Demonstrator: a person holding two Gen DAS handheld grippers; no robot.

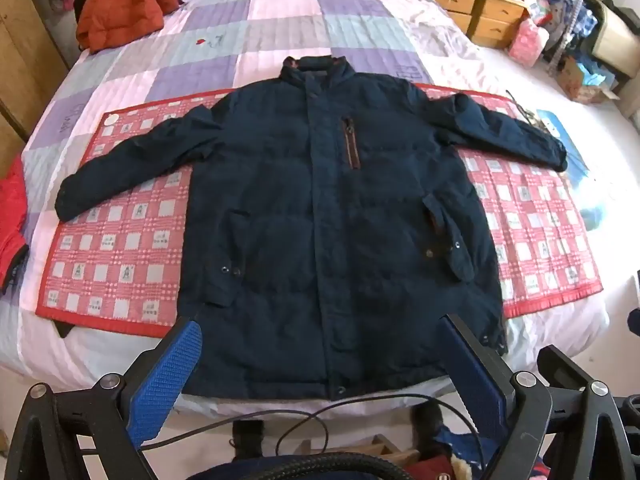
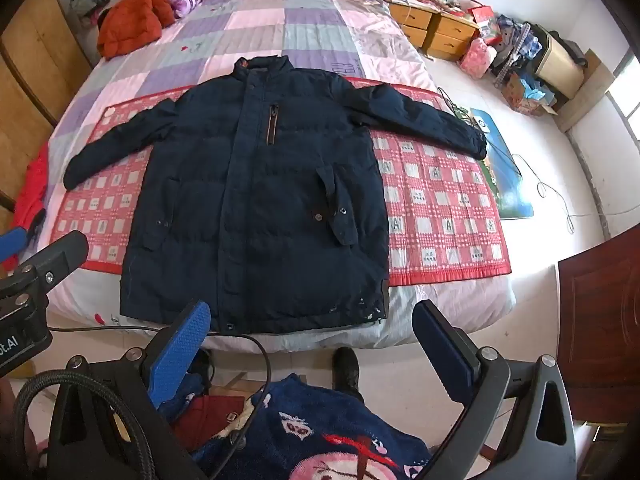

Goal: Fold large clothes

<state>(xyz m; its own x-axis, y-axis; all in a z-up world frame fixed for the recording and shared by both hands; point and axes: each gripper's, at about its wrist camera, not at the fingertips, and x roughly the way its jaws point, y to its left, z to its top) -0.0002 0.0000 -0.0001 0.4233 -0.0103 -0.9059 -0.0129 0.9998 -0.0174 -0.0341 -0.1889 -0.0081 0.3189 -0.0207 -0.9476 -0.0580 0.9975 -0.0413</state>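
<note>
A large navy padded jacket (image 1: pixel 316 216) (image 2: pixel 256 208) lies flat and face up on the bed, front closed, collar at the far end, both sleeves spread out to the sides. Its hem reaches the bed's near edge. My left gripper (image 1: pixel 320 352) hovers open above the hem, blue pads wide apart, nothing between them. My right gripper (image 2: pixel 312 336) is also open and empty, held above the bed's near edge by the hem. The left gripper's body (image 2: pixel 36 280) shows at the left of the right wrist view.
Under the jacket lies a red checked mat (image 1: pixel 120 240) on a patchwork quilt (image 1: pixel 280 20). An orange jacket (image 1: pixel 124 4) sits at the far left, a red garment (image 1: pixel 12 216) at the left edge. Wooden drawers (image 2: pixel 436 32) and clutter stand right of the bed. Cables hang by the near edge.
</note>
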